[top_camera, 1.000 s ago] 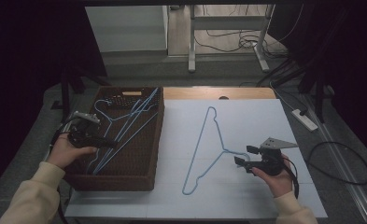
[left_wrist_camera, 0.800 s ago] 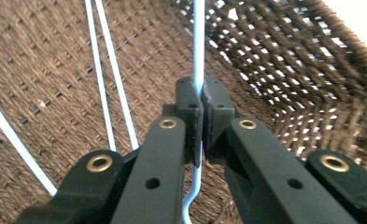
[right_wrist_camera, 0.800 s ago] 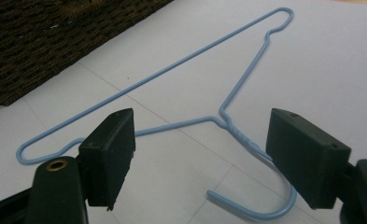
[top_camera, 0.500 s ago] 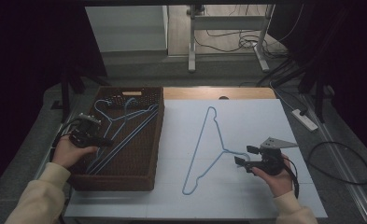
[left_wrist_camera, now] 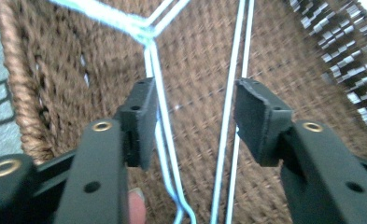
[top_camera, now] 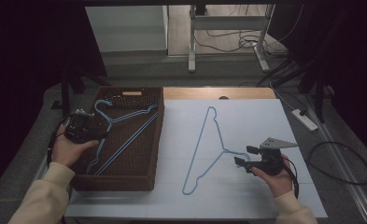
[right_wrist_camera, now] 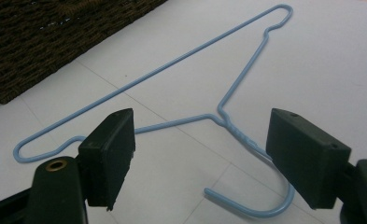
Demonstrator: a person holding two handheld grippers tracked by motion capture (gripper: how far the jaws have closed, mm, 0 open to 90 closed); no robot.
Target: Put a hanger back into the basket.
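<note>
A brown wicker basket stands at the table's left with blue wire hangers lying in it. My left gripper hovers over the basket's left side. Its jaws have just been opening. In the left gripper view my left gripper is open; hanger wires run between the pads over the basket floor, one close beside the left pad. Another blue hanger lies flat on the white table top. My right gripper stands open just above that hanger's hook, not touching it.
A bare wooden strip runs behind the white surface. On the floor at the right lie a power strip and a looped cable. Metal table legs stand at the back.
The left gripper's jaws have opened, and the hanger it held raised now lies flat in the basket. The right gripper has kept still.
</note>
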